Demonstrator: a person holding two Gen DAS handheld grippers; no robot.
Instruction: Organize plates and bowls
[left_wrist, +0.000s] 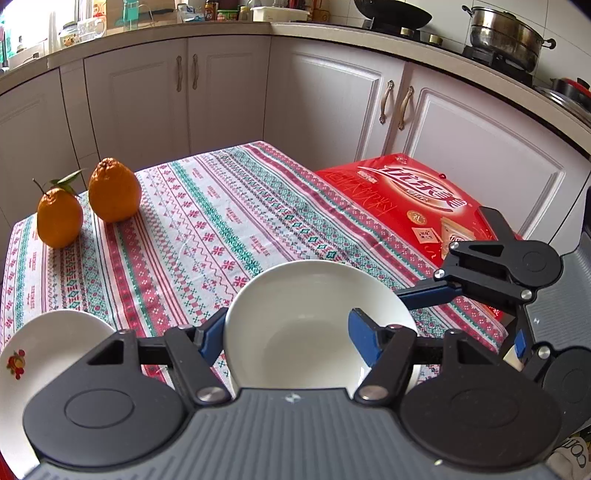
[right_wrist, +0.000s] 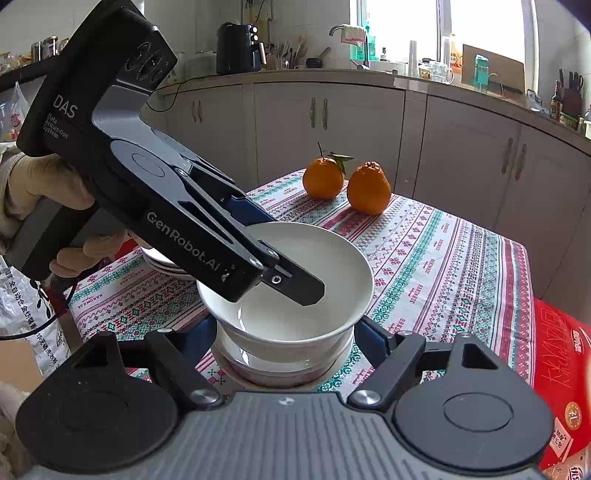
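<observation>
A white bowl (left_wrist: 314, 317) (right_wrist: 295, 280) sits on top of a second bowl (right_wrist: 280, 362) on the patterned tablecloth. My left gripper (left_wrist: 288, 332) straddles the top bowl's near rim, one finger inside and one outside; in the right wrist view it (right_wrist: 280, 266) comes down from the left with a finger in the bowl. My right gripper (right_wrist: 284, 332) is open around the lower bowls, its blue pads on either side; it shows at the right in the left wrist view (left_wrist: 461, 288). A white plate with a fruit print (left_wrist: 48, 362) lies at the left; stacked plates (right_wrist: 162, 262) show behind the left gripper.
Two oranges (left_wrist: 88, 206) (right_wrist: 347, 181) stand at the table's far corner. A red box (left_wrist: 417, 206) (right_wrist: 561, 369) lies beside the table. White cabinets (left_wrist: 229, 92) and a cluttered counter ring the room. A plastic bag (right_wrist: 33, 310) hangs at the left.
</observation>
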